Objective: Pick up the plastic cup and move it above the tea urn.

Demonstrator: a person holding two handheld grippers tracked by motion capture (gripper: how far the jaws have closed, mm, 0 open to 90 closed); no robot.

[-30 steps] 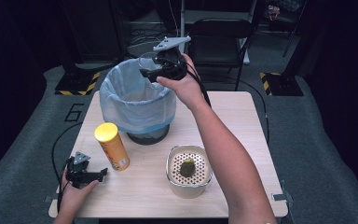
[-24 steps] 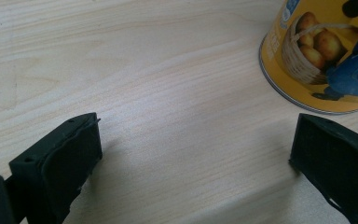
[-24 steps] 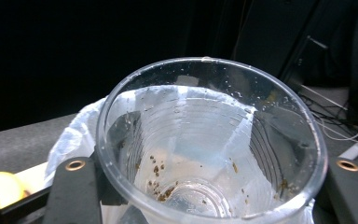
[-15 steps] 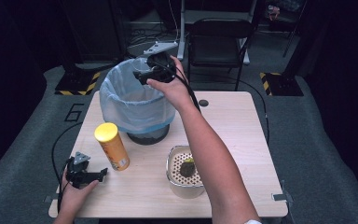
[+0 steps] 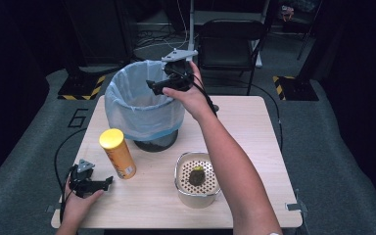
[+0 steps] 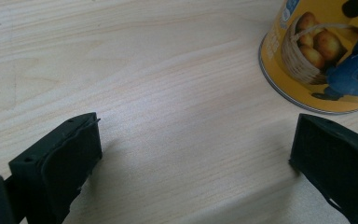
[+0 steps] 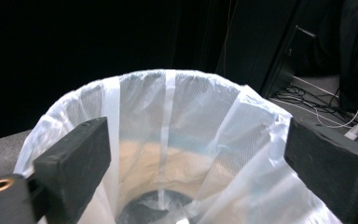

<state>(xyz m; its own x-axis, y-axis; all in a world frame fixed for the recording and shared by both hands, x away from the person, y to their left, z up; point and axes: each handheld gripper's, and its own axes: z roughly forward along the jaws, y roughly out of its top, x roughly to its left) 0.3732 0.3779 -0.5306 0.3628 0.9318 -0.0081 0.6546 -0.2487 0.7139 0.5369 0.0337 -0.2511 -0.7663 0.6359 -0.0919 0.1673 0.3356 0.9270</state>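
— Tongs on the right (image 5: 157,86) are hanging over the bin's (image 5: 127,105) rim, jaws spread wide with nothing between them. See that from where you stand?

— I do. In the right gripper view the liner (image 7: 177,140) gapes below the two black jaws. My worry is that thin plastic: if the hand dips any lower, a jaw could snag the folded edge and pull the bag loose from the rim.

— Or tip the whole bin. It looks light and stands on a small dark base, and the forearm reaches over it from the near side. A knock from the wrist could rock it toward the far edge of the tabletop (image 5: 254,127).

— What about the other hand?

— Left tongs (image 5: 94,185) rest on the wood, well to the near side of the bin, also wide and gripping nothing. The yellow crisp can (image 5: 118,153) stands upright just beside them, between them and the bin.

— That can is tall and narrow. A careless sweep of those tongs could topple it, and it might roll off.

— And the sieve bowl (image 5: 197,180) with a dark lump (image 5: 197,174) in it sits near the bin, right by the outstretched arm. Drawing the elbow back low could clip it and spill what's inside.
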